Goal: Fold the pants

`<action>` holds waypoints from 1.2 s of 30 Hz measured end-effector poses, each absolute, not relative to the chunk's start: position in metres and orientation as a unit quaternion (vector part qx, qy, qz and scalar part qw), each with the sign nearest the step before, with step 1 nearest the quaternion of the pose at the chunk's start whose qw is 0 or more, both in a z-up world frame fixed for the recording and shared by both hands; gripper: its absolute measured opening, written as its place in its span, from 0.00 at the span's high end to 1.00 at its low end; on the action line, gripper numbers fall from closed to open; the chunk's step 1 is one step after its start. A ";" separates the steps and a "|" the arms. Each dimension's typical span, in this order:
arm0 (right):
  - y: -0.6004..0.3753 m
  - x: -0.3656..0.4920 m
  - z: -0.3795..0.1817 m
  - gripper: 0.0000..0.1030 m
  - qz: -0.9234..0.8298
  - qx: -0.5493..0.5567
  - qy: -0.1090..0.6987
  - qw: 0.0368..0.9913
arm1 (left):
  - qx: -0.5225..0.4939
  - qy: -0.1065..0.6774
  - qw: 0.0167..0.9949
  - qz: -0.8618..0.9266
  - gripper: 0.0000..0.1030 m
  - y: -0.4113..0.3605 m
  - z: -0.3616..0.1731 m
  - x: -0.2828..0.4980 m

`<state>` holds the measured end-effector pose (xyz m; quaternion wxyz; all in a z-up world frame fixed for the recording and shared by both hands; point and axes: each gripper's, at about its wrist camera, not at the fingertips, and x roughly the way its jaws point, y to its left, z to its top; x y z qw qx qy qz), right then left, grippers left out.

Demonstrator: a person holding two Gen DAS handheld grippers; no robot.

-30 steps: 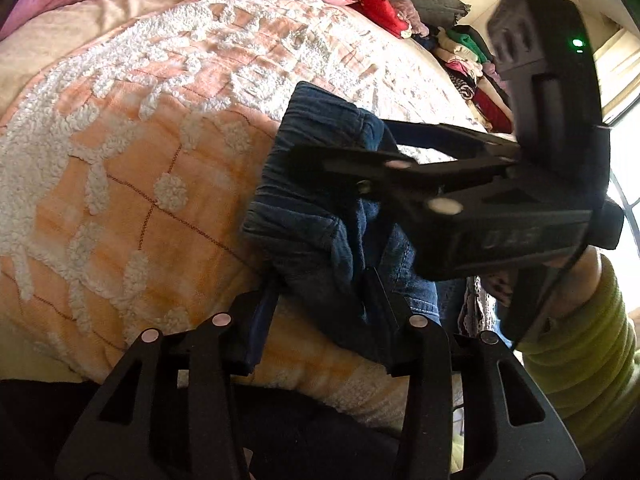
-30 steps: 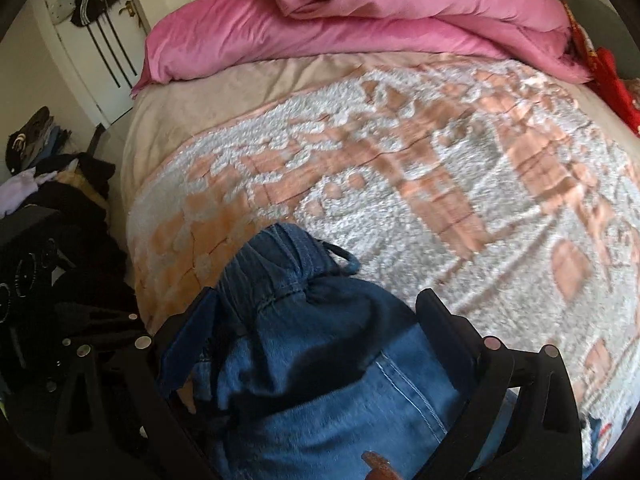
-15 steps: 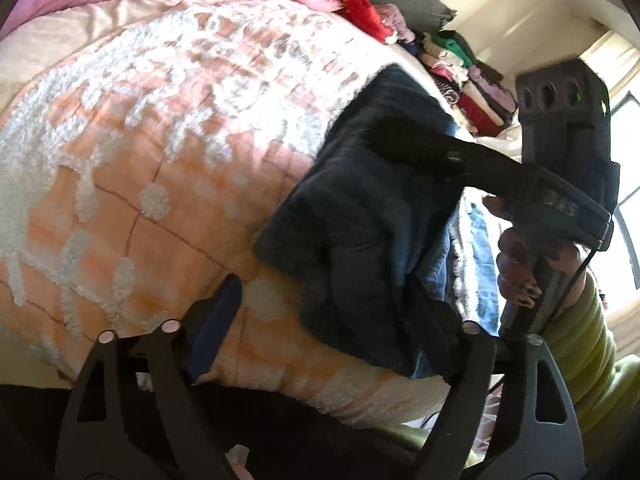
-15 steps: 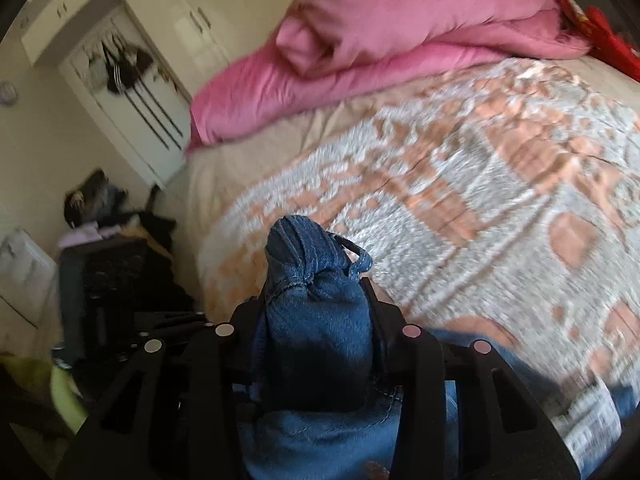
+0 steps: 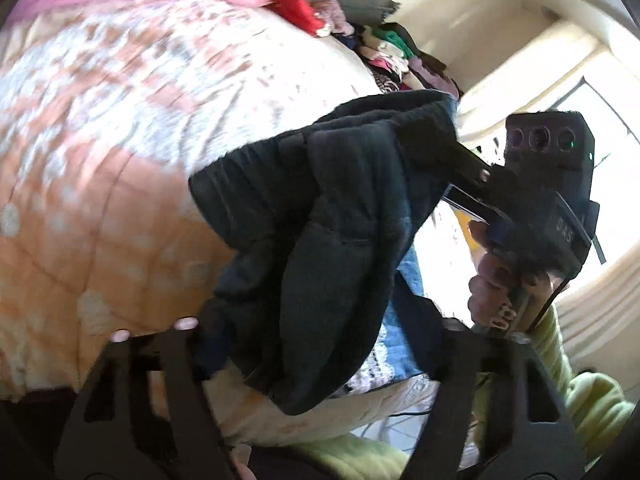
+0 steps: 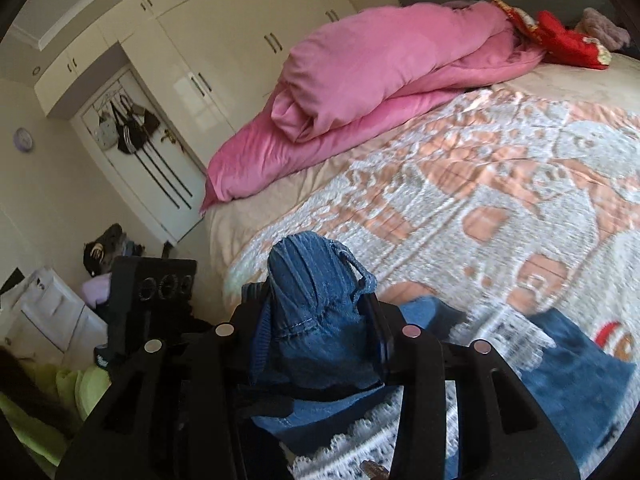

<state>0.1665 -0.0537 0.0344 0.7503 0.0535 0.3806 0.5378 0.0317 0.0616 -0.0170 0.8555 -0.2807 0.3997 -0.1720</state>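
The right hand-held gripper (image 6: 316, 340), spread a second ago, now pinches the pants (image 6: 312, 300), lifted off the bed (image 6: 480, 184); left hand-held gripper (image 5: 316, 344) closing, seemingly around denim.

White letters "DAS" stand on the right tongs (image 5: 432, 148) body.

The pants (image 6: 316, 320) are held above the near edge of the bed (image 6: 500, 184), bunched between the right gripper (image 6: 316, 344) fingers. A duvet (image 6: 380, 76) is piled at the far end, before the wardrobe (image 6: 224, 40)
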 end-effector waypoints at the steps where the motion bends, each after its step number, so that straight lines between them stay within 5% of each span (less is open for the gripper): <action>1: -0.061 0.166 0.035 0.62 0.535 0.057 0.377 0.754 | -0.270 0.399 0.858 -0.179 0.48 0.053 -0.013 0.033; 5: -0.095 0.163 0.041 0.53 0.519 0.075 0.362 0.771 | -0.234 0.391 0.865 -0.209 0.53 0.018 -0.004 0.034; 7: -0.117 0.160 0.040 0.32 0.495 0.081 0.355 0.789 | -0.206 0.392 0.868 -0.225 0.53 0.002 -0.004 0.034; 9: -0.136 0.157 0.033 0.23 0.466 0.088 0.357 0.805 | -0.176 0.404 0.868 -0.228 0.53 -0.013 -0.010 0.033; 19: -0.193 0.134 -0.021 0.09 0.371 0.136 0.423 0.816 | -0.121 0.430 0.863 -0.234 0.50 -0.044 -0.028 0.033; 23: -0.176 0.132 -0.031 0.16 0.364 0.120 0.444 0.810 | -0.113 0.431 0.864 -0.232 0.48 -0.043 -0.030 0.033; 25: -0.163 0.129 -0.029 0.52 0.366 0.093 0.443 0.813 | -0.104 0.433 0.865 -0.232 0.44 -0.046 -0.031 0.034; 29: -0.164 0.123 -0.009 0.75 0.412 0.117 0.404 0.808 | -0.091 0.430 0.867 -0.234 0.41 -0.054 -0.026 0.021; 34: -0.179 0.132 -0.006 0.72 0.354 0.096 0.406 0.837 | -0.091 0.430 0.866 -0.239 0.38 -0.054 -0.026 0.022; 36: -0.189 0.135 -0.015 0.58 0.342 0.113 0.424 0.831 | -0.092 0.428 0.866 -0.241 0.38 -0.054 -0.025 0.022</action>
